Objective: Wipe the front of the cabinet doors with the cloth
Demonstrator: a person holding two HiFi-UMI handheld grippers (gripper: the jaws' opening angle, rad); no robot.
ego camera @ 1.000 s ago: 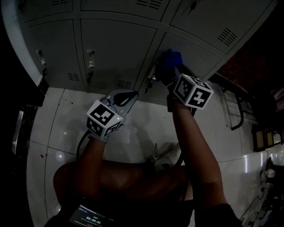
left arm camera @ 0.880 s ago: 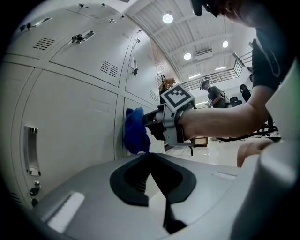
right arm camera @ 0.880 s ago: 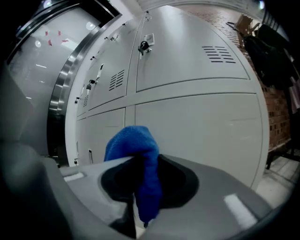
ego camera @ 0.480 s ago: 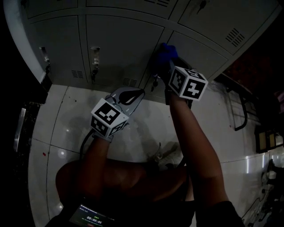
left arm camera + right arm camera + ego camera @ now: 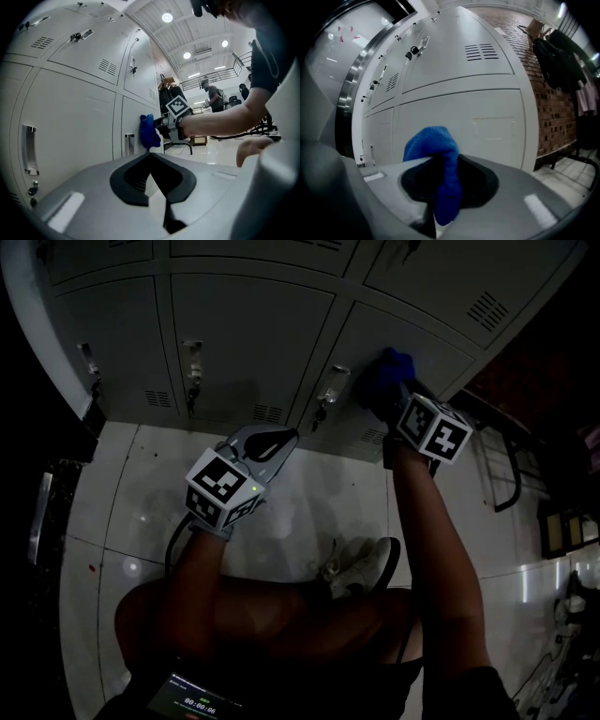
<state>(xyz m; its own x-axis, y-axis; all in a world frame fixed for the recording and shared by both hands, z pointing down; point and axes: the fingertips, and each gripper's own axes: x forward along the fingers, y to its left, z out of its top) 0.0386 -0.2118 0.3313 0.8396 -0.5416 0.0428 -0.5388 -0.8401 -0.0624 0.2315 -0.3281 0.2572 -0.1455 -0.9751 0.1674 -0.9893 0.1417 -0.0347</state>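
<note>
The right gripper (image 5: 394,395) sits in the upper right of the head view, its fingers pinching a blue cloth (image 5: 382,371). In the right gripper view a fold of the cloth bulges up past the fingertips and a tail hangs down between the fingers. The bunched end of the cloth is against the front of a grey cabinet door (image 5: 417,329), to the right of that door's latch handle (image 5: 330,390). The left gripper view shows the same contact from the side, with the blue bundle flat against the door just right of the latch. The left gripper (image 5: 281,440) is near the centre of the head view, below the bottom row of doors and over the pale tiled floor (image 5: 309,507), well apart from the cloth. Its fingers are pressed together at the tips with nothing between them, pointing toward the foot of the cabinet without touching it. More grey doors (image 5: 244,334) with vent slots and latches fill the upper left and top of the head view. A shoe (image 5: 361,568) rests on the floor below centre, and a small lit screen (image 5: 192,701) shows at the bottom edge.
</note>
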